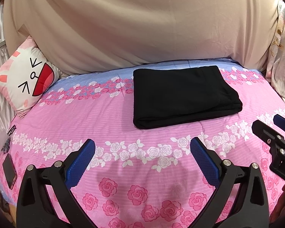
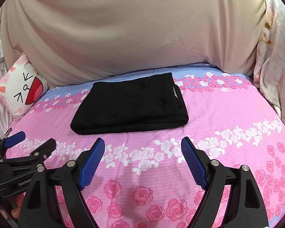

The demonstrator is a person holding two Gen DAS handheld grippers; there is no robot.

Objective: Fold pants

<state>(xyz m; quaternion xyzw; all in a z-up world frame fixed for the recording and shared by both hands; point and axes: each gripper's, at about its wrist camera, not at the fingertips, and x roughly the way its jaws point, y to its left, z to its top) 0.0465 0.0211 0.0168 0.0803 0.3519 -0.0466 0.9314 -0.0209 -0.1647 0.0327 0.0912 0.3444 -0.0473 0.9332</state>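
Black pants lie folded into a flat rectangular stack on the pink floral bedspread, toward the far side; they also show in the right wrist view. My left gripper is open and empty, hovering over the bedspread on the near side of the pants, apart from them. My right gripper is open and empty, also short of the pants' near edge. The right gripper shows at the right edge of the left wrist view; the left gripper shows at the left of the right wrist view.
A cat-face cushion leans at the far left. A beige sheet hangs behind the bed. A floral cloth hangs at the right. A phone lies at the bed's left edge.
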